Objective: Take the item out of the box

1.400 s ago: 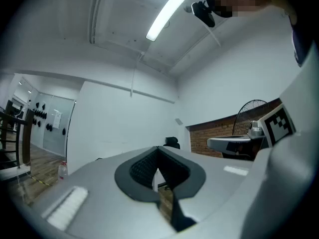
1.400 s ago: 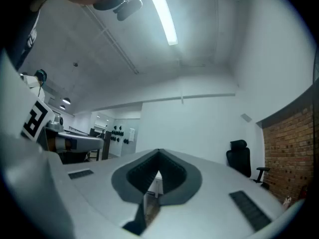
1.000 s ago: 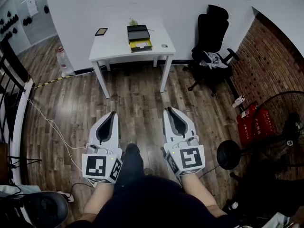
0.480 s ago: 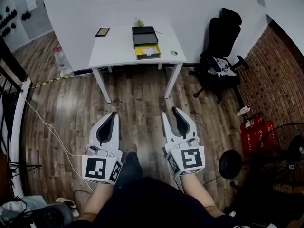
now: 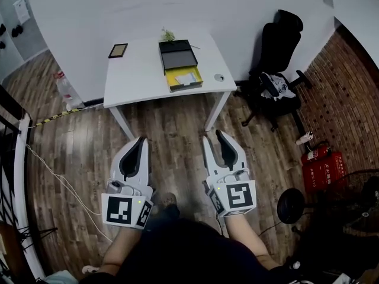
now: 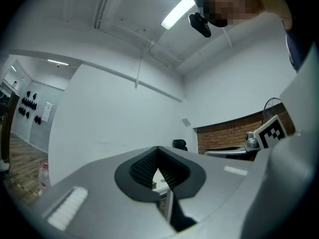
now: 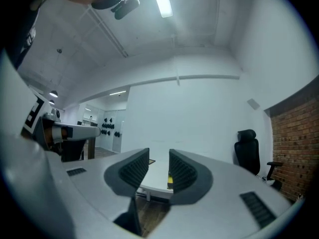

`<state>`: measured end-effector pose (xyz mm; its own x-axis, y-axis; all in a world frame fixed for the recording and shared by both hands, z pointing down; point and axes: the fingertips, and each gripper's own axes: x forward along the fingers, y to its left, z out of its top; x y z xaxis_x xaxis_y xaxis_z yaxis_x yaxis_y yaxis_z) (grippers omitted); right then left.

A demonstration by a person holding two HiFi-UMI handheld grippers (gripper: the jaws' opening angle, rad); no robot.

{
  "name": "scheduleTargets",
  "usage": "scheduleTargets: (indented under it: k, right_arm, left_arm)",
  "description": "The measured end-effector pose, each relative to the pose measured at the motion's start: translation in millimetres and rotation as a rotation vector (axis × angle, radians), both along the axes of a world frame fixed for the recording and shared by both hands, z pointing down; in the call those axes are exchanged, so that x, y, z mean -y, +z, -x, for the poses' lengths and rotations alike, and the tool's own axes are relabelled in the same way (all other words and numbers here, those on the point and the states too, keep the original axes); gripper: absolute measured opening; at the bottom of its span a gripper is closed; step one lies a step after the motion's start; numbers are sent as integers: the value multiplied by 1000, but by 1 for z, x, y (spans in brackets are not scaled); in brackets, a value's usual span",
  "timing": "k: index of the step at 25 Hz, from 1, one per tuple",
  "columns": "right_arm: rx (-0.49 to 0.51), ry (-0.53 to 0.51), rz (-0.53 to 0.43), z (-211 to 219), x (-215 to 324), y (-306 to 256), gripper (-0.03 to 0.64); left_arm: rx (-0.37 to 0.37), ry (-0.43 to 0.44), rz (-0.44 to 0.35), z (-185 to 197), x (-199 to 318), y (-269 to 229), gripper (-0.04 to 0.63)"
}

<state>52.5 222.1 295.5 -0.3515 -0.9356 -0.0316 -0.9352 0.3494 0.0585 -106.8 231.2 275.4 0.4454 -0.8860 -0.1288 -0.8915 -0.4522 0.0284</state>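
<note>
An open box stands on the white table [image 5: 139, 78] ahead of me: a black lid [image 5: 177, 53] is tipped back behind a yellow tray [image 5: 185, 78], and a pale item [image 5: 187, 77] lies in the tray. Both grippers hang over the wooden floor, well short of the table. My left gripper [image 5: 141, 139] [image 6: 158, 151] is shut and empty. The jaws of my right gripper [image 5: 213, 136] [image 7: 159, 153] are opening, with nothing between them. In the right gripper view the table [image 7: 155, 176] and a sliver of the yellow tray [image 7: 170, 181] show through the gap.
A small dark tablet [image 5: 118, 50], a plant sprig [image 5: 168, 35] and a small round thing [image 5: 219, 77] also sit on the table. A black office chair [image 5: 278, 58] stands to its right. Red extinguishers [image 5: 323, 167] and a fan [image 5: 355, 200] are by the brick wall.
My right gripper's jaws have gone from shut to parted. The table has come nearer and lower in the head view. The left gripper stays shut.
</note>
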Motion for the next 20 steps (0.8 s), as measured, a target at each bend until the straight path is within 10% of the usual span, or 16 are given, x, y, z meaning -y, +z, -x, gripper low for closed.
scheduleTargets:
  k: [20]
  right_arm:
    - [-11,51,1,9,63,5,115]
  left_arm:
    - [-36,89,16,4,70,10,11]
